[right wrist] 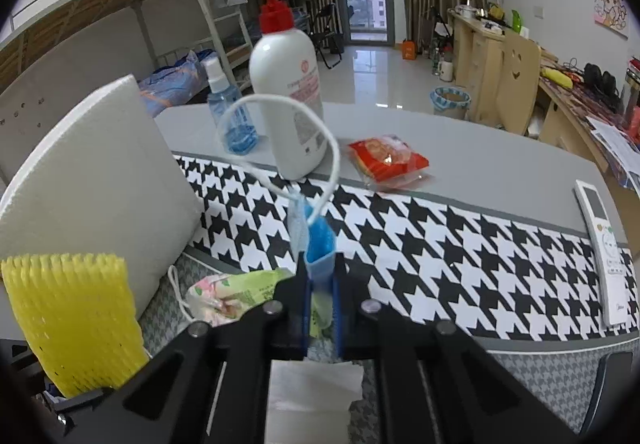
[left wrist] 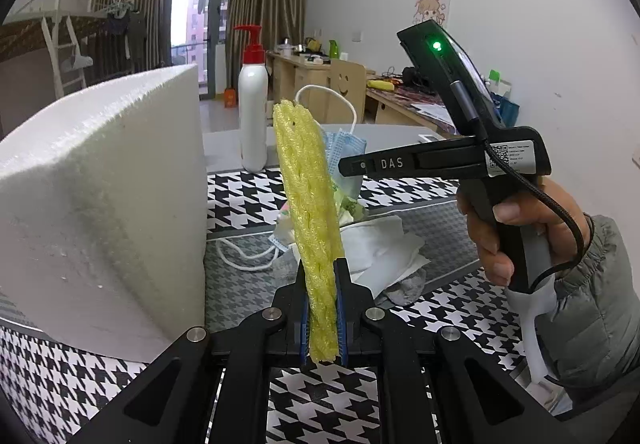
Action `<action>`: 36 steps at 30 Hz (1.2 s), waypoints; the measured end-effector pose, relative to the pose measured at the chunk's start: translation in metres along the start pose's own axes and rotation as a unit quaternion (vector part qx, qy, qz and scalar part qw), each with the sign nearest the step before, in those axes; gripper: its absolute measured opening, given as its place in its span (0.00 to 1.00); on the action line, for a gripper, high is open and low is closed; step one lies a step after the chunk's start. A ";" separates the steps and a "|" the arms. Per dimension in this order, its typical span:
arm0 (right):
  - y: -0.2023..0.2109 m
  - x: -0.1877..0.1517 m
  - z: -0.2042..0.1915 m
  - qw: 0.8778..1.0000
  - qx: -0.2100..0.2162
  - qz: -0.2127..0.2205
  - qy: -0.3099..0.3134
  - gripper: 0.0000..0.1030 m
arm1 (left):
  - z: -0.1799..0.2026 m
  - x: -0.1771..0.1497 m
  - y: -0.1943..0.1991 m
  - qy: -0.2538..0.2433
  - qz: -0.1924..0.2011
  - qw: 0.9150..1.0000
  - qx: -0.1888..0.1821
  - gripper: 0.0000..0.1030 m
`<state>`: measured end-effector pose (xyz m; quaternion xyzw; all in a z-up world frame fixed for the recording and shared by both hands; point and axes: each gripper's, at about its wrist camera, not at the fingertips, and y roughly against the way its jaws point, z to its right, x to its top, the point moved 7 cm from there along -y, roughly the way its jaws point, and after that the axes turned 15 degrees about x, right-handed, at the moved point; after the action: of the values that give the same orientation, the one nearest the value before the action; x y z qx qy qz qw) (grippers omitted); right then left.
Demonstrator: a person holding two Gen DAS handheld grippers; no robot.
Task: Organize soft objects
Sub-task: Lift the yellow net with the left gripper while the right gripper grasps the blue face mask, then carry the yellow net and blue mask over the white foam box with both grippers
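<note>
My left gripper (left wrist: 322, 272) is shut on a yellow foam net sleeve (left wrist: 310, 203) that stands upright above the table; the sleeve also shows at the lower left of the right wrist view (right wrist: 72, 320). My right gripper (right wrist: 319, 264) is shut on a blue face mask (right wrist: 318, 244) whose white ear loop (right wrist: 280, 111) arches upward. In the left wrist view the right gripper (left wrist: 348, 165) holds the mask (left wrist: 344, 151) just behind the sleeve. Below lie another mask with white loops (left wrist: 248, 258), white tissues (left wrist: 384, 244) and a green-pink soft packet (right wrist: 236, 294).
A large white foam block (left wrist: 100, 195) stands at the left on the houndstooth cloth (right wrist: 440, 244). A white pump bottle (right wrist: 288, 99), a blue spray bottle (right wrist: 228, 115), a red snack packet (right wrist: 386, 159) and a white remote (right wrist: 604, 244) sit on the grey table.
</note>
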<state>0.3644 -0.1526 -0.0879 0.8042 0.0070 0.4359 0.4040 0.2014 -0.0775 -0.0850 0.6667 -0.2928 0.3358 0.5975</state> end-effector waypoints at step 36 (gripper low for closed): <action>0.128 0.011 -0.028 0.989 -0.033 0.142 0.023 0.08 | -0.003 0.029 0.047 -0.015 0.066 0.997 0.025 0.11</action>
<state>0.3081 -0.2166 0.0119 0.7730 -0.1129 0.5069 0.3643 0.1821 -0.0793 -0.0333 0.6654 -0.3361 0.3716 0.5533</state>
